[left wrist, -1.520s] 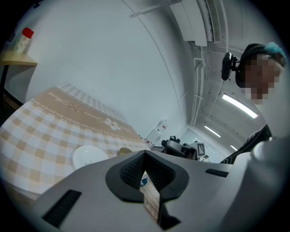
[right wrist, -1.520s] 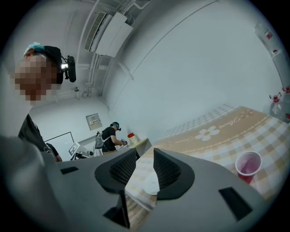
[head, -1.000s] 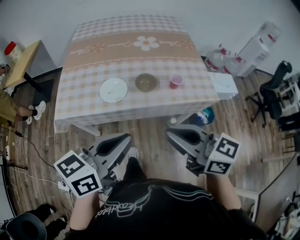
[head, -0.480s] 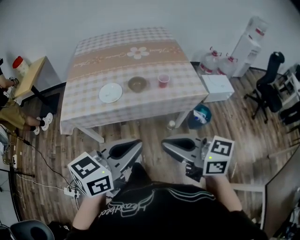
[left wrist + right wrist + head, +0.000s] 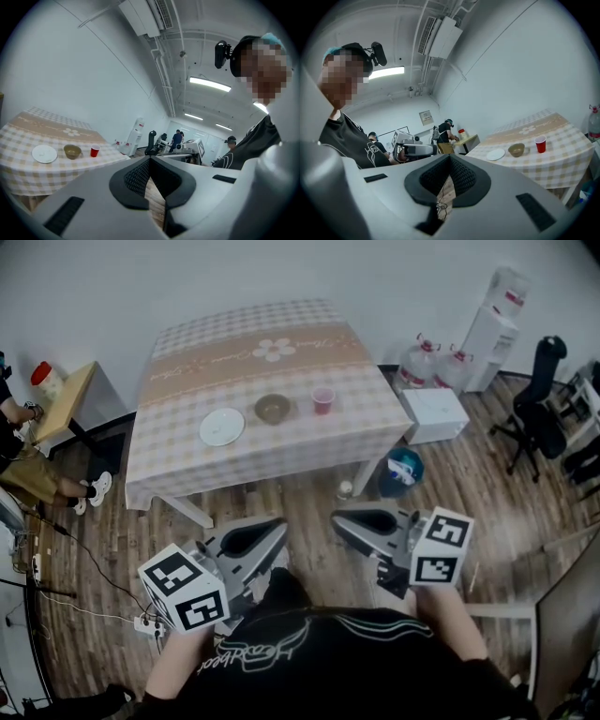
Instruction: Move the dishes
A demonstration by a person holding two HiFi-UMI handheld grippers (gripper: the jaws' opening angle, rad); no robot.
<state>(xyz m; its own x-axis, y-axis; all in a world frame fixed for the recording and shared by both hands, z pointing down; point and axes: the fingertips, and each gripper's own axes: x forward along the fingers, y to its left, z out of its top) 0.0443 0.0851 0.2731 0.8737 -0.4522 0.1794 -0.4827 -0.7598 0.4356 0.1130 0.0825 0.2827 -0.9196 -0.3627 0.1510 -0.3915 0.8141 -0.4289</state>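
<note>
On the checked table (image 5: 187,460) a white plate (image 5: 221,427), a brown bowl (image 5: 273,409) and a red cup (image 5: 322,399) stand in a row near the front edge. I stand well back from the table. My left gripper (image 5: 277,525) and right gripper (image 5: 337,521) are held close to my body over the wooden floor, tips pointing inward toward each other, both shut with nothing between the jaws. The plate (image 5: 44,153), bowl (image 5: 72,151) and cup (image 5: 94,151) appear far off in the left gripper view, and plate (image 5: 495,154), bowl (image 5: 516,149) and cup (image 5: 540,144) in the right gripper view.
A white box (image 5: 434,413), water bottles (image 5: 415,362) and a water dispenser (image 5: 492,315) stand right of the table. A teal bucket (image 5: 401,471) sits by the table leg. An office chair (image 5: 539,399) is at far right. A small wooden table (image 5: 66,401) and a seated person (image 5: 28,474) are at left.
The view has drawn back from the table, so the dishes look smaller and farther away. Both grippers stay shut and near my body, shifted slightly.
</note>
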